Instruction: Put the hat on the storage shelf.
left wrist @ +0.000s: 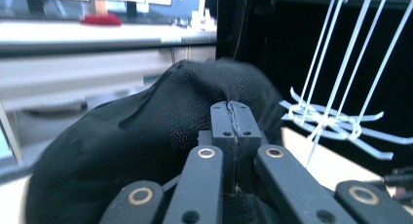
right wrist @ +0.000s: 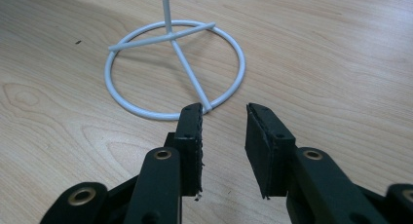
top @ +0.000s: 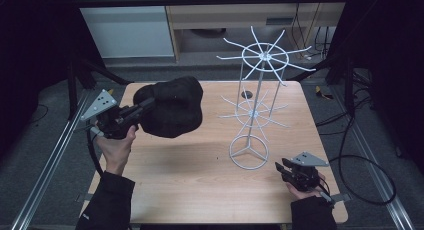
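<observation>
High view: black cap point(top: 170, 107), white wire rack point(top: 257, 97), wooden table point(top: 200, 175).
We log left gripper point(left wrist: 233, 121) clamped on the cap's fabric; right gripper point(right wrist: 223, 136) jaws apart, rack base ring just beyond them.

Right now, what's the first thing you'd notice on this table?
The big floppy black cap stands out first, held up over the table's left side, pinched in the left gripper. Next is the tall white wire rack with spidery arms, standing right of the middle, while the right gripper waits open near its ring base.
</observation>
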A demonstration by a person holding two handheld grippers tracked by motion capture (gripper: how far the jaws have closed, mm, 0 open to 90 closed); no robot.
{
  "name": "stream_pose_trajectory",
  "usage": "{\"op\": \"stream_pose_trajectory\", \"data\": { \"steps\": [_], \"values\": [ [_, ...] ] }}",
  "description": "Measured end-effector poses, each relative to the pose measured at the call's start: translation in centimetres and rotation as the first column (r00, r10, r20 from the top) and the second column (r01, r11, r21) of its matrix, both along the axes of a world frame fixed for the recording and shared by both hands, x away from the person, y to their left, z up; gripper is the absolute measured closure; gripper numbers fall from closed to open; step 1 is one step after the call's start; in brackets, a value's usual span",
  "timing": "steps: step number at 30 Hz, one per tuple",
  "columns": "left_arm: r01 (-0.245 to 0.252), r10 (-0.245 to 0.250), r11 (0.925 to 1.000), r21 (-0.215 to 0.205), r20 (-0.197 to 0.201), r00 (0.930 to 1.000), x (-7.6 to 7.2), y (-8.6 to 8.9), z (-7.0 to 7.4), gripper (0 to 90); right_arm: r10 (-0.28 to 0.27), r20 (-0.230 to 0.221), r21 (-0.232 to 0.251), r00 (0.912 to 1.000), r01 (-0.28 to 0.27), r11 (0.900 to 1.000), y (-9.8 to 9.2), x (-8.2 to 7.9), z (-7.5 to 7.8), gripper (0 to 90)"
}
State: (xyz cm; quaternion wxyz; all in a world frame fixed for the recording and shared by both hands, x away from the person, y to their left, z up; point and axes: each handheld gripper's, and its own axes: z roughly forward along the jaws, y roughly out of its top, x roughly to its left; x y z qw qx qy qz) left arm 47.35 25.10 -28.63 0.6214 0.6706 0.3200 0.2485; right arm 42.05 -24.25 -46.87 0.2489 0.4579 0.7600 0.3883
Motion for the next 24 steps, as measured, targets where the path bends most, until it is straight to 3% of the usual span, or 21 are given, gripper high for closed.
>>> {"op": "stream_pose_trajectory", "data": {
  "steps": [1, 7, 9, 14, 18, 24],
  "values": [
    [0.000, 0.000, 1.0000, 0.000, 0.000, 1.0000, 0.0, 0.0, 0.0, 90.0, 0.000, 0.000, 0.000, 1.0000, 0.000, 1.000, 0.0, 0.0, 0.0, 67.3],
    [0.001, -0.004, 0.9995, 0.032, 0.084, 0.9964, -2.2, 0.1, 2.7, 90.0, -0.001, 0.004, 0.000, 1.0000, 0.001, 1.000, 0.0, 0.0, 0.0, 67.4],
    [0.009, -0.013, 0.9995, 0.031, 0.124, 0.9922, -3.0, 0.3, 3.6, 90.0, -0.001, 0.005, -0.003, 1.0000, 0.001, 1.000, 0.0, 0.0, 0.0, 67.4],
    [0.054, -0.055, 0.9985, 0.008, 0.169, 0.9840, -4.9, 0.7, 6.0, 90.0, -0.004, 0.007, -0.008, 1.0000, 0.004, 1.000, 0.0, 0.0, 0.0, 67.5],
    [0.082, -0.082, 0.9966, 0.010, 0.219, 0.9723, -6.1, 0.6, 8.0, 90.0, -0.007, 0.010, -0.009, 0.9999, 0.007, 1.000, -0.1, 0.0, 0.0, 67.5],
    [0.156, -0.145, 0.9874, -0.024, 0.262, 0.9542, -6.9, 0.3, 10.0, 90.0, -0.013, 0.009, -0.010, 0.9999, 0.014, 1.000, -0.2, 0.0, 0.0, 67.8]
  ]
}}
